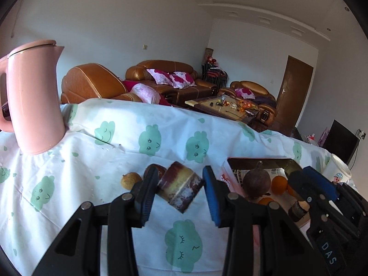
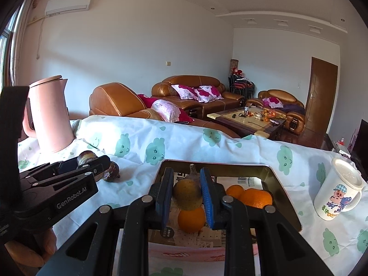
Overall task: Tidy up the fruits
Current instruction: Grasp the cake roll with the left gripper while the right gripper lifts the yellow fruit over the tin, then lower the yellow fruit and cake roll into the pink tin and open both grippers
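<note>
My right gripper (image 2: 186,196) is clamped tight on a yellow-green fruit (image 2: 187,195), held above the box (image 2: 283,191) where oranges (image 2: 250,196) and a dark round fruit (image 1: 256,181) lie. My left gripper (image 1: 180,188) is partly open around a purple-and-yellow chunk (image 1: 180,186) over the tablecloth (image 1: 115,161); the left pad touches it, but I cannot tell whether the right one does.
</note>
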A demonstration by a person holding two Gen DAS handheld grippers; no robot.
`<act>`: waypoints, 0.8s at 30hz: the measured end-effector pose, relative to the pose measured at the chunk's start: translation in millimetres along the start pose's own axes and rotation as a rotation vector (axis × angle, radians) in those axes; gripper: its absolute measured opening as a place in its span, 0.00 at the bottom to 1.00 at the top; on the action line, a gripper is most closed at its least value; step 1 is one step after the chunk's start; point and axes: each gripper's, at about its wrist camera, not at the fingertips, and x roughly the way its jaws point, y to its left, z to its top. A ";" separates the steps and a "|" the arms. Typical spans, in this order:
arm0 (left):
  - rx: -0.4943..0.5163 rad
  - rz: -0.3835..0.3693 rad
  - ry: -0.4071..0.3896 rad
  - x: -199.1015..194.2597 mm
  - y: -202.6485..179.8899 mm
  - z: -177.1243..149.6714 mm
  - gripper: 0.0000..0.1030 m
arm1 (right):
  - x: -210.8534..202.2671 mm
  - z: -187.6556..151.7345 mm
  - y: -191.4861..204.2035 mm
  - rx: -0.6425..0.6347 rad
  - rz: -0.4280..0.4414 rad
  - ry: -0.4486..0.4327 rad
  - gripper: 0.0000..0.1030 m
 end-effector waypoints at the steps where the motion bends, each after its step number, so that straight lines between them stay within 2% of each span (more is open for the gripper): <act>1: 0.004 0.004 -0.011 -3.1 -0.7 -0.5 0.41 | -0.6 -0.1 2.0 -0.005 0.000 0.000 0.25; 7: 0.022 0.037 -0.052 -13.0 -3.8 -4.2 0.41 | -5.4 -2.0 8.6 -0.023 0.010 -0.011 0.25; 12: 0.075 0.067 -0.086 -19.9 -12.6 -8.2 0.41 | -13.7 -0.8 -2.6 -0.013 -0.002 -0.035 0.25; 19: 0.107 0.077 -0.091 -23.5 -22.7 -11.8 0.40 | -18.1 -3.2 -19.9 0.027 0.015 -0.027 0.25; 24: 0.129 0.052 -0.100 -27.6 -34.7 -11.3 0.41 | -22.4 -3.4 -28.7 0.030 0.004 -0.036 0.25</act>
